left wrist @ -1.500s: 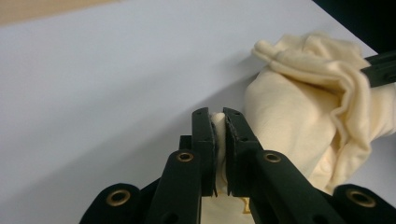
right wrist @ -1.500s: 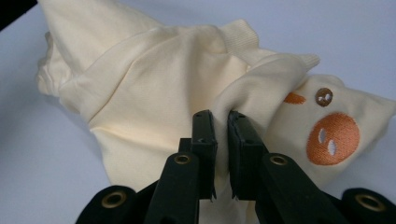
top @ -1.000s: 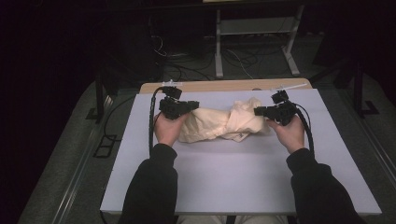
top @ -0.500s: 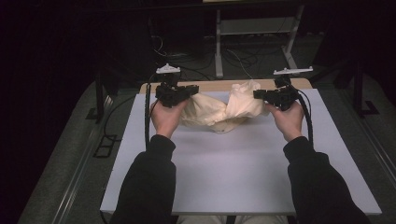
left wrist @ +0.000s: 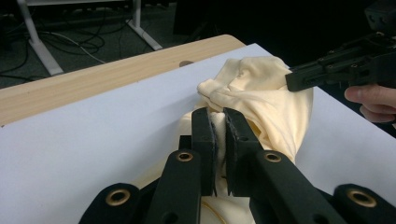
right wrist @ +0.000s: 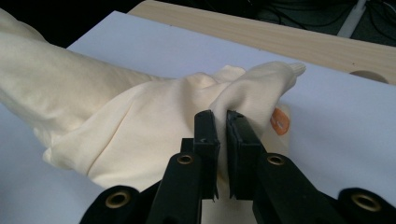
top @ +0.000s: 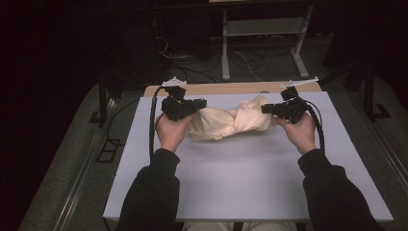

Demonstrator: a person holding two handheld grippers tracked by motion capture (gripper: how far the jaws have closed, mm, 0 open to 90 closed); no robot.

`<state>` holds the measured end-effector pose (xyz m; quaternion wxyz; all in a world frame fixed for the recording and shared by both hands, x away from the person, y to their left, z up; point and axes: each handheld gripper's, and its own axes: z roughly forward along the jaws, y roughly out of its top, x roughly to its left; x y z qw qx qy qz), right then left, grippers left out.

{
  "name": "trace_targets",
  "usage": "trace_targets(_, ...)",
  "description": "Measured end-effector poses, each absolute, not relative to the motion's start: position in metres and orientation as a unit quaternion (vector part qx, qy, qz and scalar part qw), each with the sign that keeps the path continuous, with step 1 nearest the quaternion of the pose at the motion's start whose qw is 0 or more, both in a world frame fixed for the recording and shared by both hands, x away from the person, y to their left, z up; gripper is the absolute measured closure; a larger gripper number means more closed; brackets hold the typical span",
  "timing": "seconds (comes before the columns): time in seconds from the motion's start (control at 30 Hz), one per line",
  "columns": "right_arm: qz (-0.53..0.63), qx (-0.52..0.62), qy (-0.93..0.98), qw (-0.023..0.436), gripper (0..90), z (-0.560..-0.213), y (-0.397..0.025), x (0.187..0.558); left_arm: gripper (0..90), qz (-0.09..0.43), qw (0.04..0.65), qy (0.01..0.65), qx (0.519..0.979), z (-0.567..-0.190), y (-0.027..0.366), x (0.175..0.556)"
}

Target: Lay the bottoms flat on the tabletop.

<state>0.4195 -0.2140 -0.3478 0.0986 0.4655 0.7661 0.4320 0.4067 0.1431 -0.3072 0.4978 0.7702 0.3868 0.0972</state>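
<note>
— Where does the cloth [top: 226, 123] sit?

— The cream cloth lies bunched and twisted across the far half of the white tabletop [top: 240, 178], stretched between the two tools. A wooden edge [top: 231, 88] of the tabletop shows just beyond it.

— What is the left tool [top: 201, 104] doing?

— Its jaws are pressed together on a fold at the cloth's left end; in the left gripper view [left wrist: 218, 135] fabric is pinched between the black pads.

— And the right tool [top: 267, 109]?

— It is clamped on the cloth's right end. In the right gripper view [right wrist: 222, 135] a ridge of fabric rises between the jaws, with a small orange tag [right wrist: 279, 121] just beside it.

— Is the cloth flat?

— No, it bulges in the middle, with a knot-like twist.
</note>
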Motion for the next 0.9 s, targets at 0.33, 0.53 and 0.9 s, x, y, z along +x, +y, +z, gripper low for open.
trace_targets(0.33,0.418,0.465,0.776,0.081,82.5,-0.362,-0.216,0.411,82.2,0.050,0.508,0.381,0.771,-0.329,0.137,0.393)
trace_targets(0.53,0.415,0.464,0.778,0.084,82.5,-0.364,-0.225,0.401,82.2,0.045,0.492,0.369,0.787,-0.336,0.130,0.384)
trace_targets(0.9,0.399,0.462,0.787,0.087,82.4,-0.372,-0.234,0.386,82.0,0.030,0.476,0.361,0.801,-0.350,0.126,0.373)
